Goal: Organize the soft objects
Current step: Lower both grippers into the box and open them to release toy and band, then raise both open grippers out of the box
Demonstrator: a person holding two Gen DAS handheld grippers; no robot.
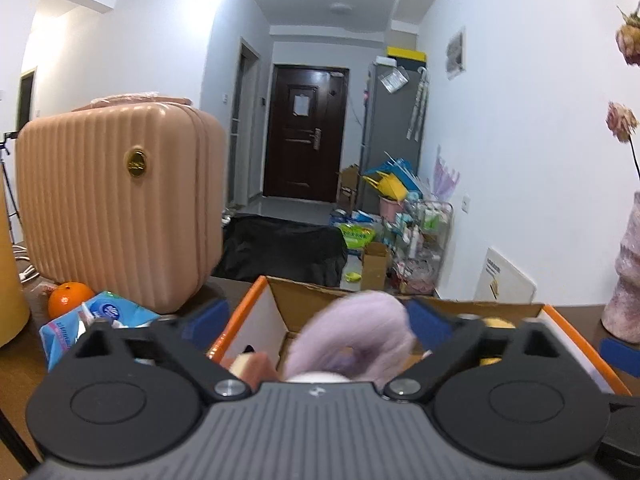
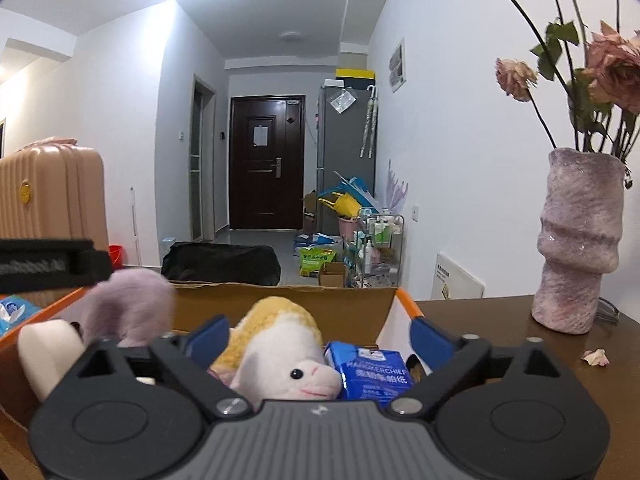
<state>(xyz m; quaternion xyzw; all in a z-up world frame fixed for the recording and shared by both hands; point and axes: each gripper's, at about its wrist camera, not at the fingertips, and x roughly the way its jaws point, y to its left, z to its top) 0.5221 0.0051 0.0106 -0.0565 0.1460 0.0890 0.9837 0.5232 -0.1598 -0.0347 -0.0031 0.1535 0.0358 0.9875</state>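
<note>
My left gripper (image 1: 316,320) is open over a cardboard box (image 1: 260,320) with orange edges. A blurred lilac plush (image 1: 356,332) stands between its blue pads (image 1: 204,318), and neither pad presses on it. My right gripper (image 2: 320,338) is also open, over the same box (image 2: 280,300). A yellow and white plush animal (image 2: 280,344) lies in the box between its fingers, untouched by them. A blue handkerchief tissue pack (image 2: 372,372) lies to the right of the animal. The lilac plush (image 2: 128,308) shows at the box's left end, next to a cream soft piece (image 2: 48,352).
On the brown table (image 2: 500,320), a pink ribbed suitcase (image 1: 120,208) stands left of the box, with an orange (image 1: 70,296) and a blue tissue pack (image 1: 100,320) in front of it. A lilac vase (image 2: 576,240) with dried roses stands to the right, a fallen petal (image 2: 596,357) near it.
</note>
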